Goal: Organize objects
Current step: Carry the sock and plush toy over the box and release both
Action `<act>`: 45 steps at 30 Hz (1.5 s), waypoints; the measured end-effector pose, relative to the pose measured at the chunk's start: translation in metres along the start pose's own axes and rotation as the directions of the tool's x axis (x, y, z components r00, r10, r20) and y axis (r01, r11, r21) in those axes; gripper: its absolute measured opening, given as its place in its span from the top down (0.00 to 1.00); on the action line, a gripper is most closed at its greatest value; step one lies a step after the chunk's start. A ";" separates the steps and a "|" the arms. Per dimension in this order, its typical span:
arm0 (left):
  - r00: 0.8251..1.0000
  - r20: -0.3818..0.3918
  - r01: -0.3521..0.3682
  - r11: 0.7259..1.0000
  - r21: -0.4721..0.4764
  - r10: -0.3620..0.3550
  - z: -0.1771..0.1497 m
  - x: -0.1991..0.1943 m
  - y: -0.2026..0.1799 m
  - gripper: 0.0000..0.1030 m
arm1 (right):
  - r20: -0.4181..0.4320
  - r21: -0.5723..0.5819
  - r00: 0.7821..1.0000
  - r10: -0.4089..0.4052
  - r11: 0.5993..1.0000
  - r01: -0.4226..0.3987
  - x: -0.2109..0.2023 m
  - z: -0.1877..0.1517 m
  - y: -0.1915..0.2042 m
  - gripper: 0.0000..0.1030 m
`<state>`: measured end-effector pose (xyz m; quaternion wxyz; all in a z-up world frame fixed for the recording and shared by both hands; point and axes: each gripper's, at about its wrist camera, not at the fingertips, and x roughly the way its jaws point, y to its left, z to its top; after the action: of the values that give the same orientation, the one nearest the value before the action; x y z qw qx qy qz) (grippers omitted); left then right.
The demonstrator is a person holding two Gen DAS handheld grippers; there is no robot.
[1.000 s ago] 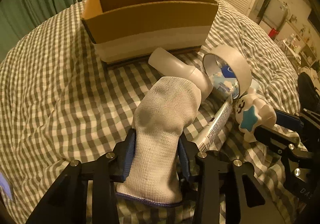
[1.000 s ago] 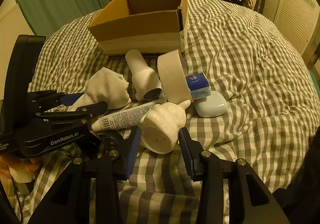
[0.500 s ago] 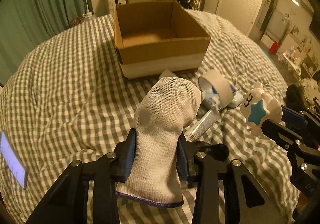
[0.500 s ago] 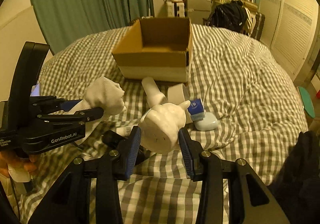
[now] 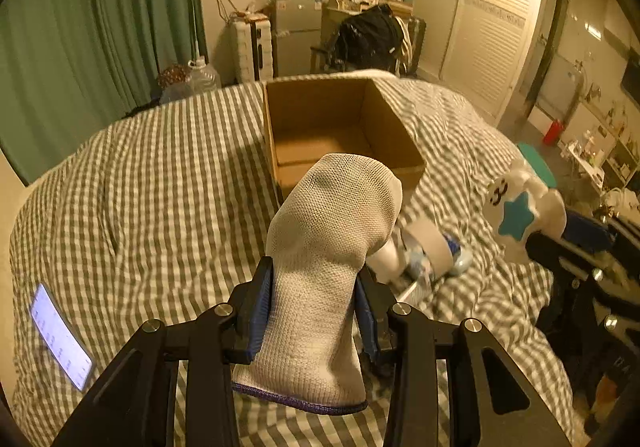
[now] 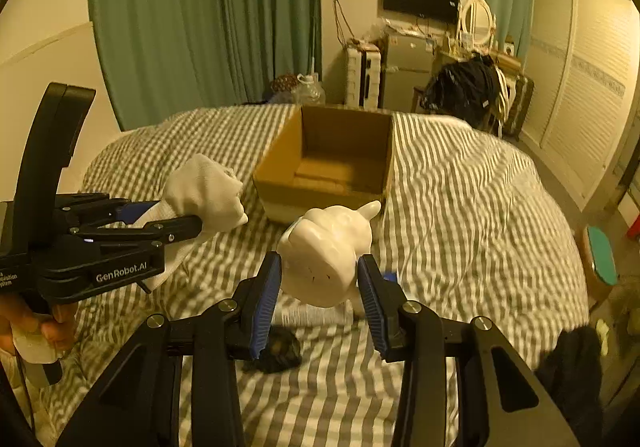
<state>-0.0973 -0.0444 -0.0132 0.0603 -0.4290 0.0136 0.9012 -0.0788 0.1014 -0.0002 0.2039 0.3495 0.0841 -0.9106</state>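
I had raised both grippers higher above the checked bed (image 5: 160, 175) than a second earlier. My left gripper (image 5: 316, 311) stayed clamped on the white sock (image 5: 328, 247), my right gripper (image 6: 320, 291) on the white figurine (image 6: 324, 247), both now nearer the open cardboard box (image 5: 340, 127) by the bed's far edge.

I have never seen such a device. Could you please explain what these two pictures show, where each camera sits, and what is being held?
There is no robot: a person holds one black two-finger gripper in each hand, each with a camera looking along its fingers. In the left camera's picture, the left gripper is shut on a white knitted sock. In the right camera's picture, the right gripper is shut on a white plastic cartoon figure. Both hang above a grey-and-white checked bed cover. On it stand an open brown cardboard box, seemingly empty, and a roll of pale tape among small items.
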 end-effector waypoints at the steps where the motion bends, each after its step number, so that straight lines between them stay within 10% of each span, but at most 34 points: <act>1: 1.000 0.005 0.003 1.000 0.000 -0.003 0.006 0.000 0.002 0.63 | 0.011 -0.004 1.000 0.003 1.000 -0.003 -0.001 0.008 0.000 0.62; 21: 0.999 0.043 -0.003 1.000 0.007 0.002 0.125 0.078 0.014 0.63 | 0.056 -0.006 0.997 0.061 0.998 -0.061 0.104 0.146 -0.039 0.62; 45: 0.990 -0.083 0.112 0.994 0.007 -0.111 0.112 0.204 0.008 0.63 | -0.097 0.086 0.986 0.136 0.988 -0.128 0.293 0.164 -0.072 0.62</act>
<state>-0.3122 -0.0243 -0.1012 0.1128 -0.4657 -0.0025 0.8777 -0.4059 0.0264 -0.0743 0.2452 0.4082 0.0350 -0.8786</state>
